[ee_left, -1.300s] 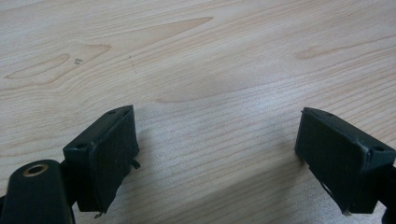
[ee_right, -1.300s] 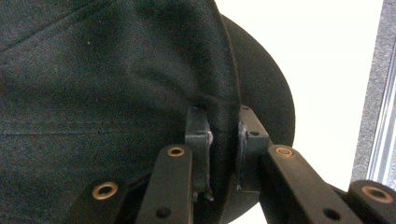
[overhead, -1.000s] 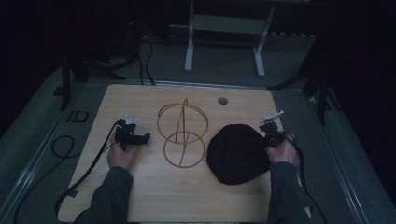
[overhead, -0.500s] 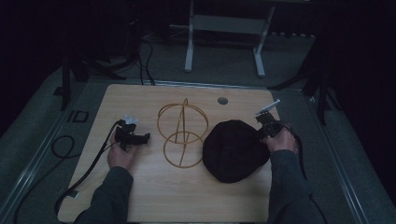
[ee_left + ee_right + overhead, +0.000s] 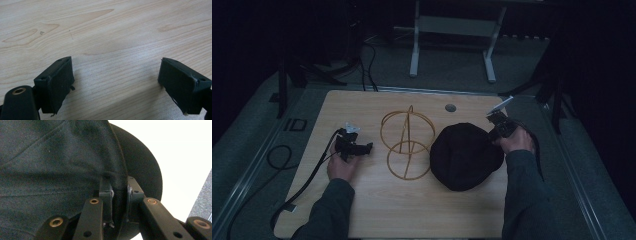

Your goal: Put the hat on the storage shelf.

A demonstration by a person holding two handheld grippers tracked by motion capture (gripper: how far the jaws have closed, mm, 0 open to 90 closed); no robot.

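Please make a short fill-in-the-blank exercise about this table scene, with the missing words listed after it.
1. The right tongs are shut on the black ____.
2. The left tongs are ____, with bare wood between them.
3. The gold wire stand is on the table between the left tongs and the ____.

Missing words: hat; open; hat

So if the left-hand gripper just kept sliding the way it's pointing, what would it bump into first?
Probably the gold wire stand. The left gripper points rightward across the table toward it, jaws open over bare wood. Depth is hard to judge, so it might slip just past its base.
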